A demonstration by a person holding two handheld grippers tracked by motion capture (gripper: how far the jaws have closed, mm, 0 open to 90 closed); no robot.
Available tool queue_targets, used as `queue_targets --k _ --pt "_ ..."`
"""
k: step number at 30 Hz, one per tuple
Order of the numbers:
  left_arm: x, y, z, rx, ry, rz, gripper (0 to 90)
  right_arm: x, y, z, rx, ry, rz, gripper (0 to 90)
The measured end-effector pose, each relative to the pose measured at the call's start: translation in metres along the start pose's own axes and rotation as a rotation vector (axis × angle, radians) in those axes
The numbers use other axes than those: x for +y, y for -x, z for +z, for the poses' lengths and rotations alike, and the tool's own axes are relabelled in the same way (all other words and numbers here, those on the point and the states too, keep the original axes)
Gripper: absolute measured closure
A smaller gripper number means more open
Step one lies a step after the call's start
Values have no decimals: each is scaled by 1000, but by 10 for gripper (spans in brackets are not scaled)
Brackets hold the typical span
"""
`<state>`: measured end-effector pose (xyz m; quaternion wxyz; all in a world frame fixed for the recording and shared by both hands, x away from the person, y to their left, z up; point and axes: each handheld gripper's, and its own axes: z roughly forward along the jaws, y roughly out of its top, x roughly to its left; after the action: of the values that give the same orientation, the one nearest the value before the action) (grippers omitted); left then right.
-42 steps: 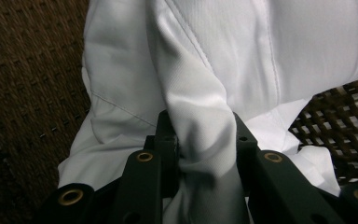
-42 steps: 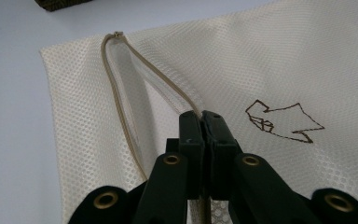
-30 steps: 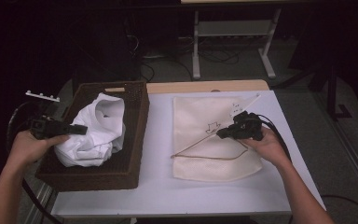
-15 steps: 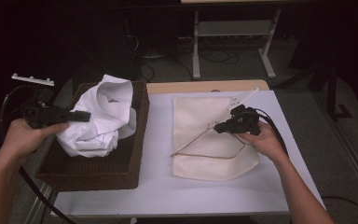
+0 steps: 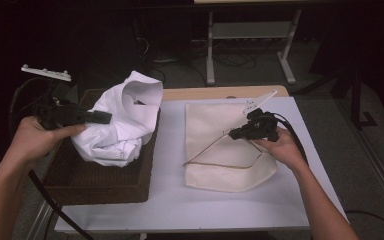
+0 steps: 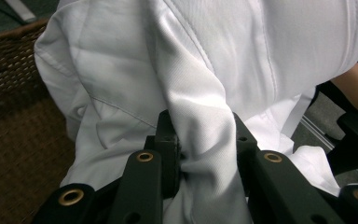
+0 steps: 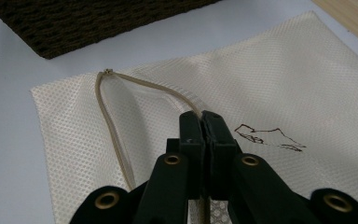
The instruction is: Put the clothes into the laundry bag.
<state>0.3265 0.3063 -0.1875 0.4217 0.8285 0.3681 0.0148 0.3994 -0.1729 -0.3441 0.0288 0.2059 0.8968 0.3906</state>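
**White shirt lifted over the basket, mesh bag pinched at its zipper**

Left tongs (image 5: 100,118) closed on a thick fold of the white shirt (image 5: 122,120), cloth bunched tight between both jaws in the left gripper view (image 6: 200,135). Shirt hanging crumpled above the brown wicker basket (image 5: 80,172), its lower part touching the basket's inside, collar part standing highest toward the far edge. Basket placed at the left edge of the bench (image 5: 170,200), partly beyond the white top.

Right tongs (image 5: 234,134) pressed together on the edge of the cream mesh bag (image 5: 220,172), right at the beige zipper (image 7: 116,121); jaws meeting with only the thin fabric between them in the right gripper view (image 7: 201,122). Bag lying flat in the middle of the bench, toward the right side, zipper open and forming a narrow loop. Small dark printed drawing (image 7: 265,137) on the bag just beside the right tongs. Both hands well apart, one at each side of the bench.
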Motion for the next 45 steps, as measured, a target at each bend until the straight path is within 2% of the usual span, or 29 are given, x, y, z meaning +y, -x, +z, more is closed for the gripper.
queue_targets --k 6,8,11,17,23,26,31,36,45 --pt "10 17 7 -56 15 44 719 4 -1 0 1 -2 -6 870" --pt "13 23 9 -86 24 55 719 3 0 -1 2 -3 -4 870" --pt "17 32 15 -106 14 78 718 3 1 -2 -1 3 -2 870" --pt "22 49 37 -179 -25 118 719 6 2 -2 -4 3 -8 870" --pt "23 64 66 -241 -62 152 719 8 2 -3 -1 9 -5 870" --pt "17 65 80 -284 -71 141 719 5 5 -2 17 14 28 870" --pt "10 67 93 -300 -101 141 719 5 4 -3 12 8 17 870" --pt "11 75 100 -319 -120 165 718 7 3 -1 17 8 3 869" --pt "20 101 108 -400 -129 222 719 9 0 2 22 -1 -5 869"
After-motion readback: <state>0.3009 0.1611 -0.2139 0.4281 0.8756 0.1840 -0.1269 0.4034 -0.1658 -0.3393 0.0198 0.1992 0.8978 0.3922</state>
